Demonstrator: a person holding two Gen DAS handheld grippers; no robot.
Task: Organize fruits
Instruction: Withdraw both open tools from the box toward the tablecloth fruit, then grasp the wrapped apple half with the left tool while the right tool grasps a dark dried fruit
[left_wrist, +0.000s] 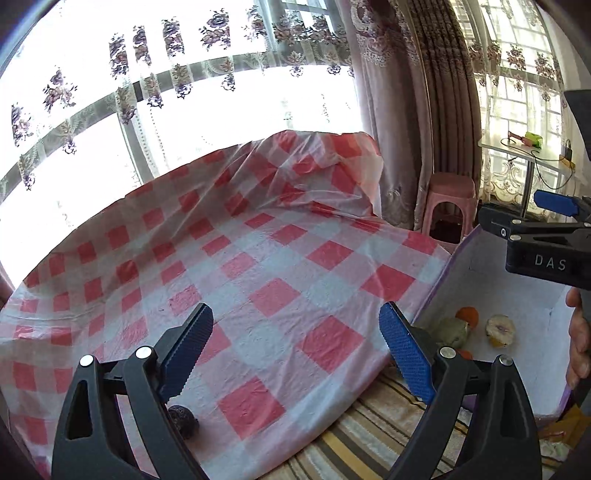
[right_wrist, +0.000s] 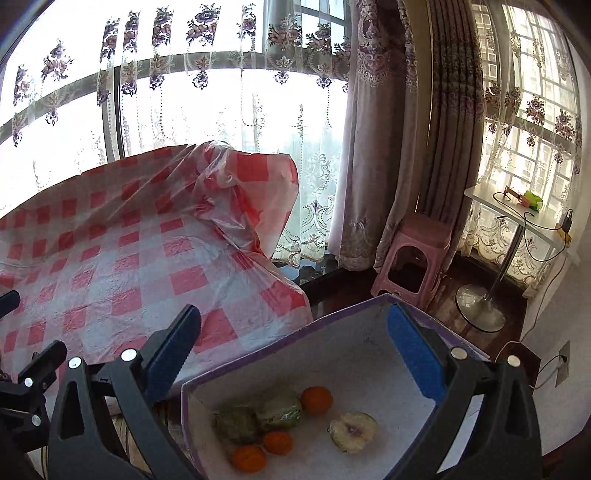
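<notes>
A white box with a purple rim (right_wrist: 280, 349) stands just off the right edge of the checked table. Inside lie three oranges (right_wrist: 316, 398), two green fruits (right_wrist: 279, 411) and a pale halved fruit (right_wrist: 352, 430). My right gripper (right_wrist: 295, 332) hovers above the box, open, with nothing between its fingers. Over the red-and-white cloth (left_wrist: 273, 295), my left gripper (left_wrist: 297, 326) is open wide and holds nothing. A dark, wrinkled round fruit (left_wrist: 183, 421) lies on the cloth beside its left finger. The box (left_wrist: 517, 291) shows at the right of that view.
The plastic cloth is rucked up in a hump (right_wrist: 236, 192) at the table's far corner. A pink stool (right_wrist: 417, 251) and a small white pedestal table (right_wrist: 517, 210) stand by the curtains. Striped fabric (left_wrist: 369, 435) lies under the box. A person's hand (left_wrist: 580, 339) shows at the right edge.
</notes>
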